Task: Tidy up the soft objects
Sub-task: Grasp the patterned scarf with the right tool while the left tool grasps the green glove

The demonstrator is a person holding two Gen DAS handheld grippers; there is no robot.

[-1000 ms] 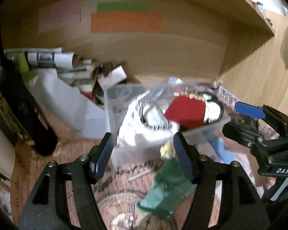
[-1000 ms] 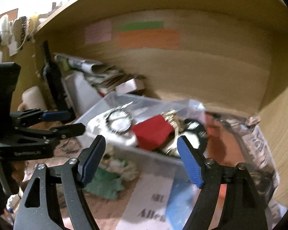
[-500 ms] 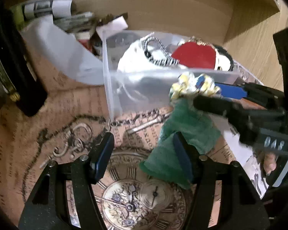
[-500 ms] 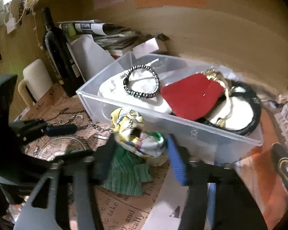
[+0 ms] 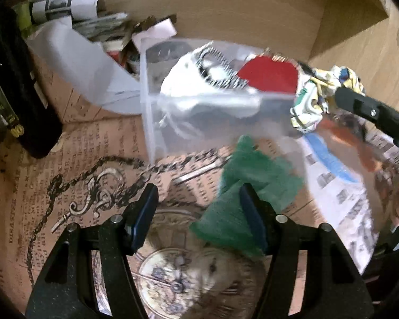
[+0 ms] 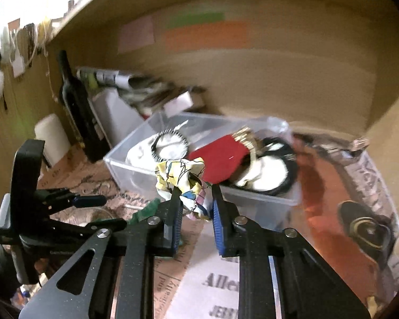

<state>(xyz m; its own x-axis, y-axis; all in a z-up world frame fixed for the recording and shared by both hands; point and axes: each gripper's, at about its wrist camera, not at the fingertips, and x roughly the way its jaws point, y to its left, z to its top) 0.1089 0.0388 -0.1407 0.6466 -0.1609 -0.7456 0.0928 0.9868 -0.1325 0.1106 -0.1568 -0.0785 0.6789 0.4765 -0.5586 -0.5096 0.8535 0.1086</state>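
Right wrist, paper reads "Alle", tool grips scrunchie

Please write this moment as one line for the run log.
right tool: shut on patterned scrunchie, lifted near clear bin | left tool: open, over green cloth

The desk is covered with brown paper printed with old newsprint, a chain and a clock face. On it sit a clear plastic bin, a crumpled green cloth just in front of it, a dark bottle to the left, and magazines on the right.
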